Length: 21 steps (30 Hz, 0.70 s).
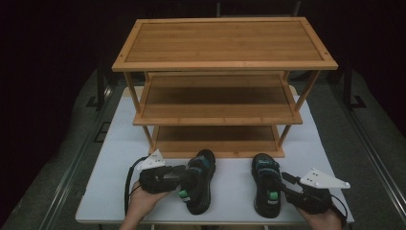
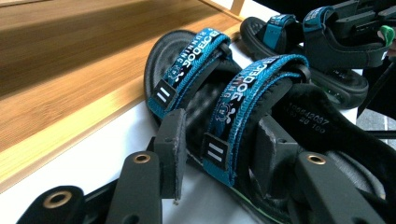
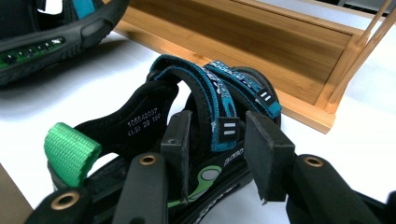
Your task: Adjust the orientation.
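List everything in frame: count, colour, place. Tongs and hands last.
sandals: 2, black with blue straps and green heel loops, side by side at the table's front; left sandal, right sandal
shelf rack: 1, light wood, three tiers, middle of table behind the sandals
table: 1, white top
left tongs: 1, black, jaws either side of the left sandal's blue strap
right tongs: 1, black, jaws either side of the right sandal's strap
hands: 2, bottom edge, left hand, right hand
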Tool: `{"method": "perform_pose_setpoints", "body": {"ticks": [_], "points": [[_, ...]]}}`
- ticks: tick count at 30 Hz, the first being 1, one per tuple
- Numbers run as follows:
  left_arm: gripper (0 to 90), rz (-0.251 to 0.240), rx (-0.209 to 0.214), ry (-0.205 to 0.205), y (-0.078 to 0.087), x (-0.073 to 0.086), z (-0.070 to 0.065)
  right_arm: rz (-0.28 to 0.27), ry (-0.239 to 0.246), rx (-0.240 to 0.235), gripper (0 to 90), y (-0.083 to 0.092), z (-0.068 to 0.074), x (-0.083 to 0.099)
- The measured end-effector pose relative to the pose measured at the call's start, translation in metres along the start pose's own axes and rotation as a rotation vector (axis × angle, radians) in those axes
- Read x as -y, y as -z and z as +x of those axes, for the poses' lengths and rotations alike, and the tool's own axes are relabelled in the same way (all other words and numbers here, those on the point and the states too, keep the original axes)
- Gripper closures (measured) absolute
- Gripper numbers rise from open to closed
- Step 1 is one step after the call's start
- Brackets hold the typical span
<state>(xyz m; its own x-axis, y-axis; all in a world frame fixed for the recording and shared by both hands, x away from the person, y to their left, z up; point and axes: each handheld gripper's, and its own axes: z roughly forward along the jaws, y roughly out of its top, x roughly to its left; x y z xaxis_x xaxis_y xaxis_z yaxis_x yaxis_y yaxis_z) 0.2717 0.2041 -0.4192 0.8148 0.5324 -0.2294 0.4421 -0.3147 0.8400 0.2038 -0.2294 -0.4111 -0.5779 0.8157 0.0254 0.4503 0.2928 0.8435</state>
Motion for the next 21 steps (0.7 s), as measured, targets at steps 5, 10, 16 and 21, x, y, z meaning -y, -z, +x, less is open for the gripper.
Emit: {"method": "perform_pose_setpoints", "body": {"ticks": [5, 10, 16, 21], "points": [[57.3, 0.015, 0.009, -0.022, -0.009, -0.004, -0.006, -0.003, -0.003, -0.001, 61.0, 0.001, -0.001, 0.001], [56.6, 0.032, 0.005, -0.048, -0.017, -0.007, -0.012, -0.004, -0.007, -0.003, 60.7, 0.001, -0.001, 0.001], [55.7, 0.045, -0.001, -0.070, -0.020, -0.010, -0.016, -0.006, -0.012, -0.008, 60.1, 0.001, -0.002, 0.002], [54.4, 0.044, 0.002, -0.070, -0.021, -0.010, -0.017, -0.007, -0.016, -0.005, 58.1, 0.002, -0.001, 0.002]]}}
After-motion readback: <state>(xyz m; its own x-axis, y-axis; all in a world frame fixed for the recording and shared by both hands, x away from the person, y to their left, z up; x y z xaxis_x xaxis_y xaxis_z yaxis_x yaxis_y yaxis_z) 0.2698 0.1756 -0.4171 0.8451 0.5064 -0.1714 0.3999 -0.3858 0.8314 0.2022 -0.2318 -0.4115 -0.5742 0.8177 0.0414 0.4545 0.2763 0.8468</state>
